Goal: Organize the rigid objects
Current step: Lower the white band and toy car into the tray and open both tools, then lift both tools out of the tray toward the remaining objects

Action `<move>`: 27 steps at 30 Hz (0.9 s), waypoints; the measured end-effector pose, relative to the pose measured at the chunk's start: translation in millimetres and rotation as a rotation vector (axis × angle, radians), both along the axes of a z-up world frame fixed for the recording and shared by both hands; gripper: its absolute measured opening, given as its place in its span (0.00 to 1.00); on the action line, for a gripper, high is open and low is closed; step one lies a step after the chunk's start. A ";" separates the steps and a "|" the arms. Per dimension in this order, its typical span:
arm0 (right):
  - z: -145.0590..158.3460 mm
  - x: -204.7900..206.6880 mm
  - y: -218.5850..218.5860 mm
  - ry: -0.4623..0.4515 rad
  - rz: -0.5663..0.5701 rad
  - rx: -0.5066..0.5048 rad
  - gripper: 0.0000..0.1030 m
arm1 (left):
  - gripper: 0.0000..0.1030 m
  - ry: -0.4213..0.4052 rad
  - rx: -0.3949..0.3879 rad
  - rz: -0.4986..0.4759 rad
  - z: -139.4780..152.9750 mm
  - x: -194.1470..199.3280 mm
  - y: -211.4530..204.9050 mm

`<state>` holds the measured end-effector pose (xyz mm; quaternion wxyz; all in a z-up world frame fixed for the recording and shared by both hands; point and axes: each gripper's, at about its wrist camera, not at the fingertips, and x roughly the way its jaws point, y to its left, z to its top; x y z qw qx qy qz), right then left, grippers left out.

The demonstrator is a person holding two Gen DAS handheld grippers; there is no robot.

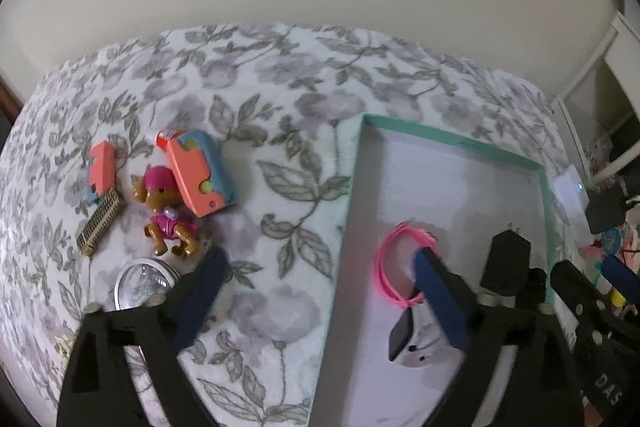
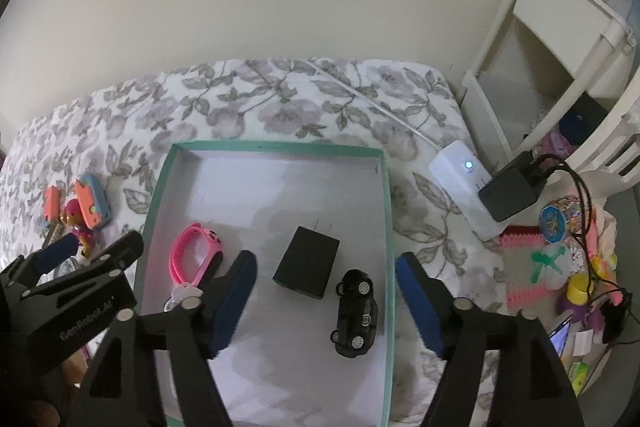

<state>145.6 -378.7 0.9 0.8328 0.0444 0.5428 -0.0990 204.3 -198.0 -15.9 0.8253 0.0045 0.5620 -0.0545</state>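
Your left gripper (image 1: 320, 291) hangs released, its right finger (image 1: 440, 303) covering part of the pink wristband (image 1: 394, 267) and most of a grey-and-black thing below it that you cannot make out. Your right gripper (image 2: 326, 301) is also spread wide and holds nothing, straddling the right wall of the teal tray (image 2: 276, 146).

Inside the tray, the toy car (image 2: 356, 313) lies near the right wall, its long axis running along that wall. The black box (image 2: 307, 262) sits mid-floor, just beside the car.

Left of the tray on the floral blanket (image 1: 280, 75), the toy dog (image 1: 166, 211) lies against an orange-and-blue block (image 1: 200, 173). A round lid (image 1: 140, 283) is half hidden by your left finger.
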 end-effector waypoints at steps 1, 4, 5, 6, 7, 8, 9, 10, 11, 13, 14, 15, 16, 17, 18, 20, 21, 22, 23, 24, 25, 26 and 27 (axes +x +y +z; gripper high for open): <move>-1.3 0.5 1.0 0.004 0.003 -0.002 0.85 | 0.99 0.003 -0.005 0.009 -1.8 0.9 2.8; -4.4 1.8 3.1 0.007 0.008 -0.002 0.97 | 0.99 0.005 -0.003 0.020 -3.8 1.7 6.5; -5.2 2.4 3.6 0.009 0.011 -0.001 0.98 | 0.99 0.003 -0.004 0.026 -4.3 2.1 8.2; -6.1 2.9 4.2 0.012 0.014 -0.001 0.99 | 0.99 0.005 -0.004 0.030 -4.9 2.4 8.7; -7.4 3.3 5.1 0.017 0.019 -0.002 0.99 | 0.99 0.007 -0.005 0.035 -5.5 2.9 9.7; -9.3 3.8 6.7 0.023 0.026 -0.005 1.00 | 0.99 0.010 -0.005 0.038 -6.1 3.2 10.6; -10.4 4.6 7.4 0.027 0.030 -0.008 1.00 | 0.99 0.013 -0.005 0.041 -6.8 3.4 11.1; -12.9 5.4 9.2 0.036 0.038 -0.013 1.00 | 0.99 0.016 -0.006 0.042 -7.5 3.8 11.6; -14.7 5.9 10.5 0.042 0.044 -0.017 1.00 | 0.99 0.019 -0.007 0.044 -8.3 4.1 12.3; -17.5 7.0 12.8 0.050 0.051 -0.023 1.00 | 0.99 0.022 -0.006 0.044 -9.1 4.1 13.7; -18.4 7.4 13.6 0.050 0.052 -0.025 1.00 | 0.99 0.022 -0.005 0.043 -9.2 4.1 14.1; -19.1 7.4 14.3 0.051 0.052 -0.025 1.00 | 0.99 0.022 -0.007 0.042 -9.0 4.1 14.5; -19.7 7.9 15.5 0.052 0.053 -0.025 1.00 | 0.99 0.021 -0.008 0.044 -8.9 4.4 14.3; -20.4 8.4 17.3 0.053 0.058 -0.023 1.00 | 0.99 0.017 -0.012 0.044 -8.4 4.3 15.3; -20.8 9.1 19.0 0.053 0.063 -0.021 1.00 | 0.99 0.016 -0.014 0.044 -7.7 4.3 16.1; -20.8 9.6 24.4 0.053 0.081 -0.022 1.00 | 0.99 0.010 -0.021 0.048 -5.5 4.4 20.2; -20.4 9.8 25.8 0.052 0.085 -0.023 1.00 | 0.99 0.007 -0.025 0.049 -3.9 4.6 22.4; -19.5 9.8 28.1 0.051 0.091 -0.021 1.00 | 0.99 0.002 -0.030 0.051 -2.0 4.7 25.4; -18.1 9.7 30.3 0.044 0.094 -0.012 1.00 | 0.99 -0.006 -0.035 0.056 0.6 4.7 29.4; -17.0 10.1 32.1 0.039 0.095 -0.004 1.00 | 0.99 -0.015 -0.038 0.063 3.4 4.5 33.9; -15.2 9.7 34.1 0.030 0.097 0.009 1.00 | 0.99 -0.028 -0.040 0.073 7.1 4.4 39.6; -12.1 9.2 37.0 0.013 0.102 0.026 1.00 | 0.99 -0.040 -0.040 0.081 10.7 4.2 45.3; -10.4 9.6 39.5 0.002 0.105 0.034 1.00 | 0.99 -0.049 -0.038 0.088 13.3 3.6 49.9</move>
